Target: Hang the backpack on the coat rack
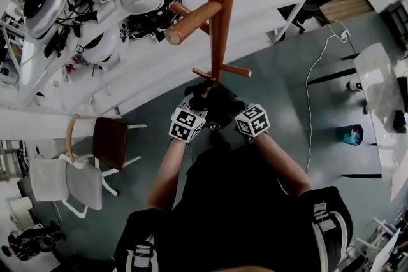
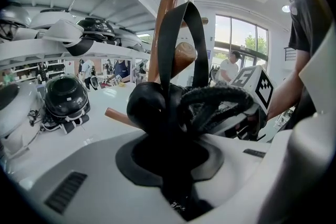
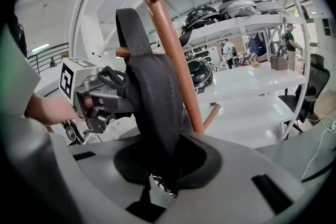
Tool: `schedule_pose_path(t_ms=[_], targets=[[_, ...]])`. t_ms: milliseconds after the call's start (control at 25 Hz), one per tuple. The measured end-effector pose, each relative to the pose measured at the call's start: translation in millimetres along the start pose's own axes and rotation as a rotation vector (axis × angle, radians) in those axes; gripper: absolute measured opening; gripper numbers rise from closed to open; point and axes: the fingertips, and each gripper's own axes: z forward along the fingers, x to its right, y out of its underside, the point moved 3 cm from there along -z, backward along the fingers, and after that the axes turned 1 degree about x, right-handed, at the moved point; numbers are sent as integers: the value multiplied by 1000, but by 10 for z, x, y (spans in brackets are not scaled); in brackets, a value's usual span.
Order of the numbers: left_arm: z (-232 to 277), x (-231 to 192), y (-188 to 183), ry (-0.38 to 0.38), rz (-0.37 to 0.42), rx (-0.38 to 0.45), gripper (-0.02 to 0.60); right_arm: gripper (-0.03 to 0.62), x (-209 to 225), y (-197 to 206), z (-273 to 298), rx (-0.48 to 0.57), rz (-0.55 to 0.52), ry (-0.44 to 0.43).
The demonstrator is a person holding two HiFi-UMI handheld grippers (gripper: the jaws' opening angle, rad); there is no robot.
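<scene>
My forearms reach forward side by side; left gripper [image 2: 173, 173] and right gripper [image 3: 164, 168], angled down, each clamp the backpack [image 3: 157, 105] against the rack [image 1: 223, 9].

Left tongs [image 1: 199, 102], right tongs [image 1: 231, 105], both tight

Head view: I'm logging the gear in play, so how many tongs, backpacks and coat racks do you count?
Tongs: 2, the left tongs and the right tongs
Backpack: 1
Coat rack: 1
Total: 4
</scene>
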Motion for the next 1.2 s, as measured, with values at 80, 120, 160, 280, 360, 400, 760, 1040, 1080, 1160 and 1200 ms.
schedule_pose_path(t_ms=[80,120,160,280,360,400,760,1040,1080,1160,1200], targets=[[54,-27,20,15,3,-6,87,91,40,21,27,-3,-3,16],[77,-44,37,22,3,-10,87,91,53,34,47,-4,-4,22],[98,-59,56,27,2,-14,87,91,65,49,67,-6,-6,27],[177,-73,95,38,-5,-25,87,91,126,91,91,-24,-6,41],[229,-93,116,45,-8,-31,88,91,164,111,112,-29,18,39],[253,-111,133,48,-7,-36,89,92,180,124,131,-30,32,36],[468,-241,313,62,-12,-96,89,91,328,275,323,-73,85,45],[574,-273,465,73,-15,-144,91,91,381,413,405,-114,122,46],[581,-280,474,74,-15,-146,91,92,387,420,416,-116,125,46],[590,-292,484,74,-15,-151,91,92,395,425,432,-118,128,46],[595,-299,490,75,-14,-154,91,92,400,427,440,-120,128,46]])
